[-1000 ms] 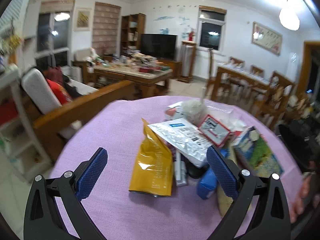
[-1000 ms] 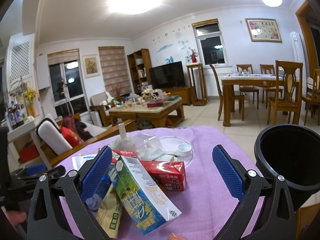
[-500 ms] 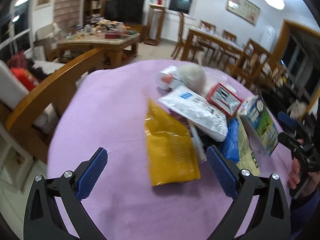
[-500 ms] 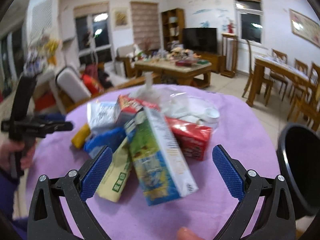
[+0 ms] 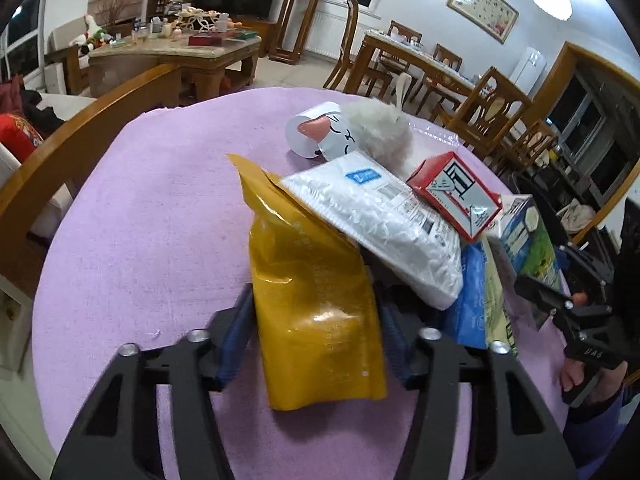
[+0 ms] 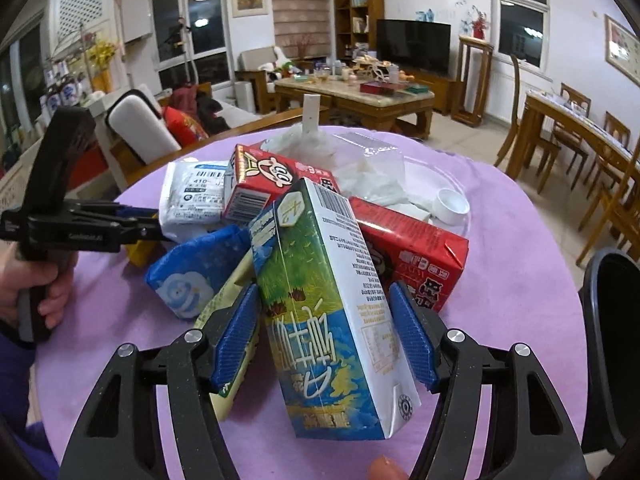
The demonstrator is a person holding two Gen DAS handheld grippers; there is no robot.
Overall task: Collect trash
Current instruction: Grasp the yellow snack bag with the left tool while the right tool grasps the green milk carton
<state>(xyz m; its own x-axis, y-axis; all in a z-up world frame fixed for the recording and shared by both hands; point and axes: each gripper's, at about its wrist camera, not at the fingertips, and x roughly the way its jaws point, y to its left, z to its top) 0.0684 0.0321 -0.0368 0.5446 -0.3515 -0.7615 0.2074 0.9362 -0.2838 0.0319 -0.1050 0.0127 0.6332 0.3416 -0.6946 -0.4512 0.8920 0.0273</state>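
A heap of trash lies on a round table under a purple cloth (image 5: 160, 220). In the left wrist view my left gripper (image 5: 316, 336) is closing, with a yellow bag (image 5: 312, 280) between its blue pads, which touch the bag's two edges. In the right wrist view my right gripper (image 6: 326, 336) is closing too. A green and blue drink carton (image 6: 320, 280) is between its pads, and both meet the carton's sides. The left gripper (image 6: 148, 222) shows at the left there, beside the yellow bag (image 6: 138, 250). The right gripper (image 5: 552, 304) appears at the right edge of the left view.
A white packet (image 5: 380, 220), red carton (image 5: 452, 192), blue packet (image 5: 468, 300) and a paper cup (image 5: 316, 132) crowd the heap. A black bin (image 6: 612, 340) stands off the table's right edge. A wooden sofa arm (image 5: 80, 136) runs along the left.
Both grippers came down and forward into the heap and tipped downward. Their jaws narrowed from wide open onto the yellow bag and the green and blue carton.
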